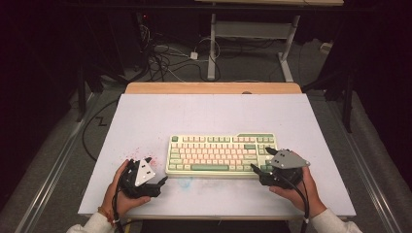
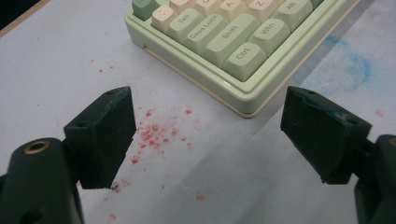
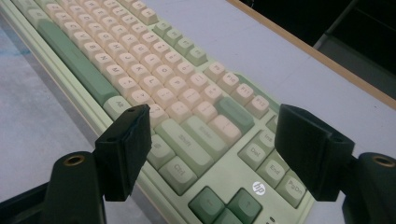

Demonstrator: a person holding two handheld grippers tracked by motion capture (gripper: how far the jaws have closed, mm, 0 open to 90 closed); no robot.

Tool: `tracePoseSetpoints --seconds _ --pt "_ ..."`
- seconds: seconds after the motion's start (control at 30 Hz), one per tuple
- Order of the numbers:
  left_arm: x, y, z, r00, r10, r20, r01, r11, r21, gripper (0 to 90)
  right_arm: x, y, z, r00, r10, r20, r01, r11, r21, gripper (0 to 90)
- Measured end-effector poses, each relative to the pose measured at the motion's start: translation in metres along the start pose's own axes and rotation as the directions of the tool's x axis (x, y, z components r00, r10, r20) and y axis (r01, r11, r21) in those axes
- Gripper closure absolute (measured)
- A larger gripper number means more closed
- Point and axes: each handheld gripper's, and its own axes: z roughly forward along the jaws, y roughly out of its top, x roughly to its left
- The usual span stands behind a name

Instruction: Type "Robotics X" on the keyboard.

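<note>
High view: a pale green keyboard lies flat on the white table, between the two tools. The left tool sits just off the keyboard's near left corner, over a scatter of red specks on the table. The right tool sits at the keyboard's right end, over its near corner.

Left gripper view: the jaws stand wide apart and hold nothing. The keyboard corner with the Ctrl key lies ahead of the tool and slightly to the right jaw's side, not yet between the jaws.

Right gripper view: the jaws stand wide apart and hold nothing. The arrow keys lie directly between and below the jaws; the long space bar runs away ahead of the left jaw.

Handling, as a judgement: the keyboard looks rigid and moderately heavy, with a smooth plastic case that may slip. The keycaps are loose-fitting parts and can pop off under side load. Take hold on the case edge at each short end, not on the keys, and lift both ends level.
</note>
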Motion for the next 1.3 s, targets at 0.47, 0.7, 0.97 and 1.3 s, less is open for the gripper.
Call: tracePoseSetpoints --seconds 0.47,0.7,0.97,1.3 --pt "-0.005 0.027 0.002 0.9846 -0.026 0.173 0.043 0.9945 -0.096 72.4 0.010 0.008 0.011 0.9994 -0.027 -0.021 0.027 1.000 0.007 27.4" --pt "-0.017 0.054 0.018 0.9722 0.020 0.234 -0.005 0.9979 -0.065 87.5 0.009 0.007 0.010 0.9995 -0.027 -0.017 0.027 1.000 0.008 27.4" --pt "-0.030 0.075 0.041 0.9662 0.048 0.253 -0.041 0.9986 -0.035 87.5 0.006 0.004 0.012 0.9997 -0.023 -0.011 0.023 1.000 0.017 27.8" --pt "-0.038 0.089 0.059 0.9607 0.071 0.268 -0.077 0.9970 0.012 87.0 0.002 0.003 0.015 0.9998 -0.018 -0.002 0.018 1.000 0.025 27.8"
